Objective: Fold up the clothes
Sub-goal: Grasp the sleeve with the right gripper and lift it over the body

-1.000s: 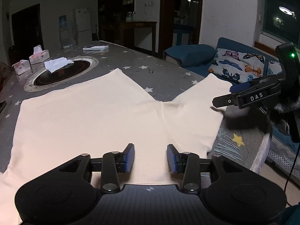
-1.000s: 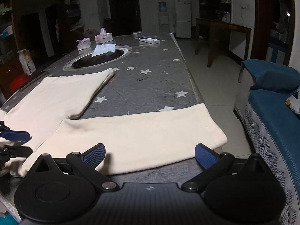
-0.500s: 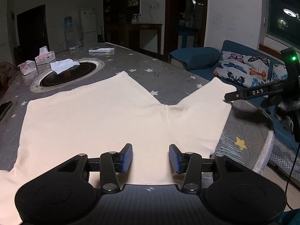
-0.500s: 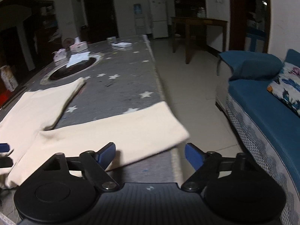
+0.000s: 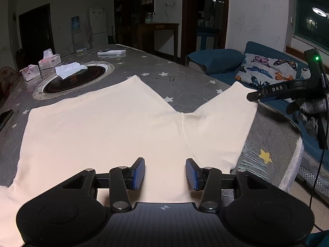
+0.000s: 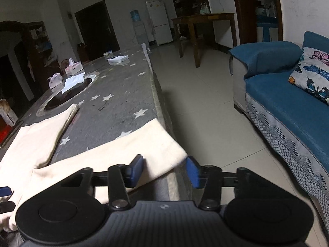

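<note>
A cream pair of shorts [image 5: 102, 127] lies flat on the grey star-patterned table [image 5: 185, 84], its two legs pointing away from me. My left gripper [image 5: 165, 174] hovers over the near waist part, open, with the cloth under it and nothing pinched. My right gripper [image 6: 164, 170] is at the end of the right leg [image 6: 144, 146], by the table's edge. Its jaws are closing, and the leg's hem corner lies between the blue pads, which stand clear of it. One right finger [image 5: 267, 91] shows in the left wrist view at that hem.
Two tissue boxes [image 5: 49, 61], a loose tissue [image 5: 68, 71] on a round inset hob [image 5: 76, 80] and a flat white box [image 5: 112, 52] sit at the far end. A blue sofa [image 6: 287, 107] with a butterfly cushion [image 5: 267, 70] stands across a tiled floor gap [image 6: 205, 113].
My right gripper has slid sideways to the end of the right leg, rolled a little, and its jaws have narrowed from wide open around the hem. The left gripper has stayed put.
</note>
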Demonstrator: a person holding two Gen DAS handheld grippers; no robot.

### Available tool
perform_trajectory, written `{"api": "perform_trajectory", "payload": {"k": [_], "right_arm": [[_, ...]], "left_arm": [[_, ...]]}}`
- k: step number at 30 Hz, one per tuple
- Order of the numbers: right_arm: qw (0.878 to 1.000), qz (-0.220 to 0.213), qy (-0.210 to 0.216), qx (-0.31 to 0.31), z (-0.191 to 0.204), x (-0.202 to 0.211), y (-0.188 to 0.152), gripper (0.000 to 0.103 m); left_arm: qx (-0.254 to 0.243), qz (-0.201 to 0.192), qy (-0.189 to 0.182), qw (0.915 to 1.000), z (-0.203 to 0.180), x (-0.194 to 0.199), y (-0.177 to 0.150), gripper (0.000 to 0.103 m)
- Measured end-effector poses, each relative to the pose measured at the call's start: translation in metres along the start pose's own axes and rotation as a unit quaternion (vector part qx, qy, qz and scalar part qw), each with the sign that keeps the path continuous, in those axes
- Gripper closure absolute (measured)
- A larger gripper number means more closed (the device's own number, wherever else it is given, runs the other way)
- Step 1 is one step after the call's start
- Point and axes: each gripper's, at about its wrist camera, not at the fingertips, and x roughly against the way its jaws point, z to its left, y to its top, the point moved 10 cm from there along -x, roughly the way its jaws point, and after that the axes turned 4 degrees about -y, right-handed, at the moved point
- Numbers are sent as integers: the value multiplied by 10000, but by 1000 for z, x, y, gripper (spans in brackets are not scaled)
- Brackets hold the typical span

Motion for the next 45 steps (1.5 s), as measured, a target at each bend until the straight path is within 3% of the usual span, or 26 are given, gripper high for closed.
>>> {"api": "perform_trajectory", "payload": {"k": [5, 7, 12, 22, 35, 45], "right_arm": [[9998, -114, -98, 97, -1, 1, 3, 69], [9997, -171, -125, 116, -1, 3, 4, 83], [9998, -214, -11, -1, -2, 5, 7, 93], [9958, -673, 616, -54, 29, 44, 45, 97], [9709, -922, 2106, 672, 165, 95, 105, 97], [9374, -677, 3060, 1515, 298, 100, 95, 97]], "left_arm": [[-31, 12, 12, 10000, -1, -1, 0, 55], [-41, 19, 13, 10000, -2, -2, 0, 55], [-91, 44, 62, 9999, -2, -4, -2, 55], [-174, 30, 24, 9998, -7, -1, -3, 55], [-82, -150, -69, 9998, -7, 10, -4, 54], [372, -544, 372, 9971, 43, 50, -8, 52]]}}
